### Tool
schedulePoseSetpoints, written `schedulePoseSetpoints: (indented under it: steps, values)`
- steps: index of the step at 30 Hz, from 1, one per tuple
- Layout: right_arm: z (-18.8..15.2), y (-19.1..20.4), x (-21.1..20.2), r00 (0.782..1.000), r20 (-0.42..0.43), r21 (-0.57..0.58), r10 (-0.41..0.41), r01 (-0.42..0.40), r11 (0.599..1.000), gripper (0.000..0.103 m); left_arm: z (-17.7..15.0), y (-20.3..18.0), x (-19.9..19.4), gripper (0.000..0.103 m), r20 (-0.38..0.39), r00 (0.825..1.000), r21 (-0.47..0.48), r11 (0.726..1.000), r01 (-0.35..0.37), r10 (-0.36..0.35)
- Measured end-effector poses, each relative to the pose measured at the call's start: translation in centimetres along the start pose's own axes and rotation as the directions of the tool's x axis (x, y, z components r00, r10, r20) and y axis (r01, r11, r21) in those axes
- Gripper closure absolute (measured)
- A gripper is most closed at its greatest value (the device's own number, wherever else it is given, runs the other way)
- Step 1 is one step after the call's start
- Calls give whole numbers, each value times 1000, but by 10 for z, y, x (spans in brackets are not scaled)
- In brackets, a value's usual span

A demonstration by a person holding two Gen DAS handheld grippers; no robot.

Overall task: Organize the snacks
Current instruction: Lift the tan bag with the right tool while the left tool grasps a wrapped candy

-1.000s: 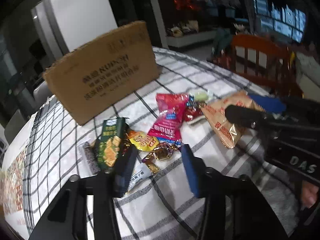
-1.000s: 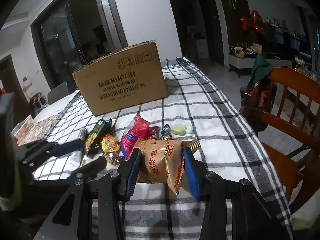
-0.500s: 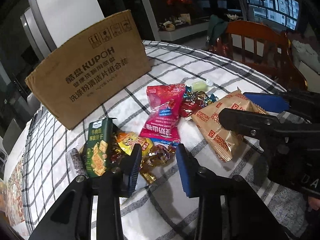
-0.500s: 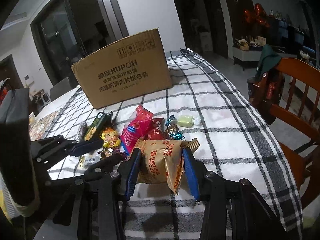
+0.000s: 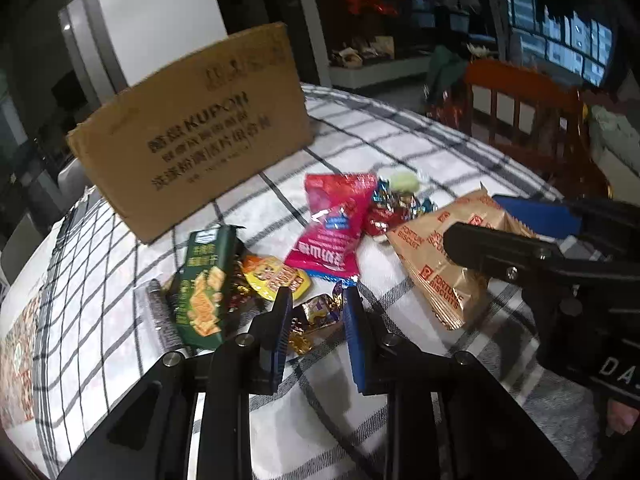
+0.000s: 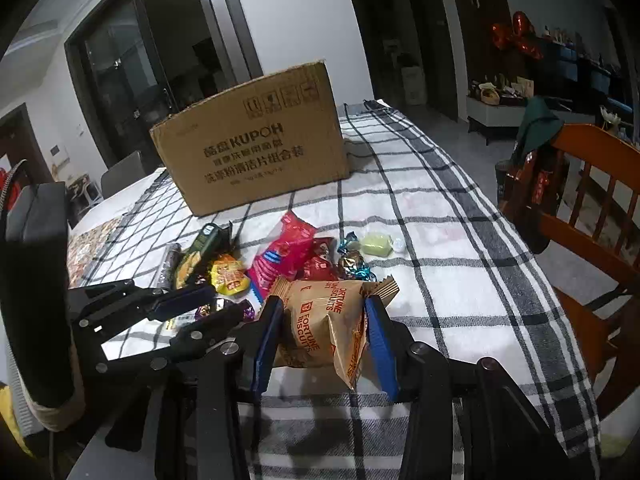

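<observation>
We note the left tool [image 5: 316, 312] has been closing, narrow round a gold candy [image 5: 316, 314]; contact unclear. Right tool [image 6: 324, 336] grips biscuit pack [image 6: 324, 324], lower edge hidden.

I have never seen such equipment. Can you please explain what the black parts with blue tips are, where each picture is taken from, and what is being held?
They are two hand-held grippers, one in each of a person's hands, and there is no robot. Each carries a camera that looks forward along its two blue-padded fingers, so each picture is one gripper's own view. The left gripper has just been closing, with a foil-wrapped candy between its pads. The right gripper squeezes a tan biscuit packet. More snacks lie on the checked tablecloth, among them a pink packet and a green packet, in front of a cardboard box.
</observation>
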State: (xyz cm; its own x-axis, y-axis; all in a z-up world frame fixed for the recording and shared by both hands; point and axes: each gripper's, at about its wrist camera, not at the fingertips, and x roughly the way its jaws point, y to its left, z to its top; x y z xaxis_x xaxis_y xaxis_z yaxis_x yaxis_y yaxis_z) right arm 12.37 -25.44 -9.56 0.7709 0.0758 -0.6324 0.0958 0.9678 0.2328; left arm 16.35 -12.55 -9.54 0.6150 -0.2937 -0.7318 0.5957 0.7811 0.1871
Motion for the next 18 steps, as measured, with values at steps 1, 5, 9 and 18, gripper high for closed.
schedulePoseSetpoints:
  steps: [1, 5, 9, 18]
  values:
    - [1, 1, -3, 1000, 5, -4, 0, 0, 1000, 60, 1, 1, -4, 77, 7, 1000, -9, 1000, 0, 0]
    - [5, 8, -20, 999, 34, -18, 5, -5, 1000, 61, 6, 7, -25, 77, 42, 999, -68, 998, -3, 6]
    - [12, 19, -39, 997, 74, -52, 10, -7, 999, 61, 11, 17, -51, 77, 85, 996, -130, 991, -6, 17]
    - [36, 36, -67, 991, 115, -78, 75, -66, 995, 62, 32, 34, -101, 77, 174, 983, -183, 983, -28, 60]
